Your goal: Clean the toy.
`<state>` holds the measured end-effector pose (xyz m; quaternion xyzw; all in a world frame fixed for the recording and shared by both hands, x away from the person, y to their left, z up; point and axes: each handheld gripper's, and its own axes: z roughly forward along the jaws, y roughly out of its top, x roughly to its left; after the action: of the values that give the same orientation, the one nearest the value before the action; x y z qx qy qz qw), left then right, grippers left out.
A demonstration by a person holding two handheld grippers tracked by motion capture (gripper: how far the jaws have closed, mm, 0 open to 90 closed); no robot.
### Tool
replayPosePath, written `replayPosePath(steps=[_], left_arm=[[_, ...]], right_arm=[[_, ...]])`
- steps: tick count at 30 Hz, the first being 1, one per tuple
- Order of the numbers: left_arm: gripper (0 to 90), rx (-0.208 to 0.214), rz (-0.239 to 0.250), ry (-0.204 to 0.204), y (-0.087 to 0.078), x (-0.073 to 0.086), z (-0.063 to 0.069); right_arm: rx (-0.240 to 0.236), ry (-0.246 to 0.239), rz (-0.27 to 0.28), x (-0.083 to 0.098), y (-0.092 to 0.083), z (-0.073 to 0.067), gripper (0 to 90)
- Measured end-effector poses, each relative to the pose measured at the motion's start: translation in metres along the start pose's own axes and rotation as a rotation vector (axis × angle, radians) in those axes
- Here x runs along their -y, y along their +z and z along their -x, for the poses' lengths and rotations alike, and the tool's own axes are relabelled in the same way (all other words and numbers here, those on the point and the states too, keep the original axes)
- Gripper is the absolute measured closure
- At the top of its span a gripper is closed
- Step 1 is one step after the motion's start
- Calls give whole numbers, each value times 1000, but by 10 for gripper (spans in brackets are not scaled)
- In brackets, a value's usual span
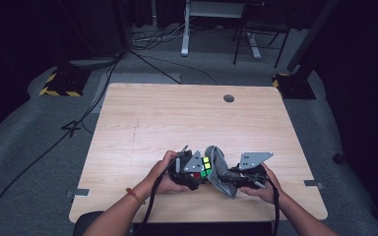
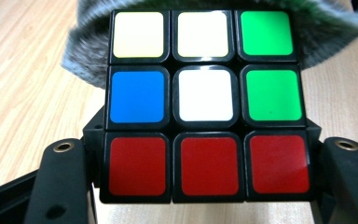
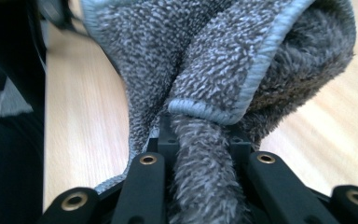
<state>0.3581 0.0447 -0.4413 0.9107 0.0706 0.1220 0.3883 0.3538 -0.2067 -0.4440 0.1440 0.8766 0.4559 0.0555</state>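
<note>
cube and cloth held together at the near edge: where the grip could fail

nearest the person, both hands sit low over the front of the worktop (image 1: 142, 118). the left tongs (image 1: 193, 173) are closed tight on a puzzle cube (image 2: 205, 105), the two black jaws pressing its lower sides in the left gripper view; the row of red stickers sits between the jaws, white, blue and green above. the right tongs (image 3: 199, 179) are clamped on a bunched fold of grey cloth (image 3: 223, 60), the pile squeezed between the jaws and the hemmed edge spilling up past them. just beyond, in the high view, the cloth drapes against the cube's far and right faces, so cube and cloth touch, close to the front edge. farther off the wood is bare up to a round cable hole (image 1: 229, 98).

likely risks: the jaws grip the cube's bottom layer alone, so a hard rub from the cloth could twist the upper layers or lever the cube out. the thick fold may creep from the right jaws under a pull. a freed cube, this near the edge, could drop off.
</note>
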Motion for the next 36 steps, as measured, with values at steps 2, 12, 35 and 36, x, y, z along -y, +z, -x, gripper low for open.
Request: replayPosePath(steps=[2, 12, 35, 36], left_arm=[[335, 2, -12, -1, 2, 0, -1], [333, 23, -34, 19, 13, -3, 5], [331, 17, 46, 12, -4, -6, -1], [331, 16, 35, 20, -3, -6, 0]], right_arm=[[6, -17, 33, -5, -3, -3, 757], [55, -21, 104, -18, -6, -2, 751], [55, 5, 13, 1, 0, 2, 753], [56, 4, 14, 1, 0, 2, 753]])
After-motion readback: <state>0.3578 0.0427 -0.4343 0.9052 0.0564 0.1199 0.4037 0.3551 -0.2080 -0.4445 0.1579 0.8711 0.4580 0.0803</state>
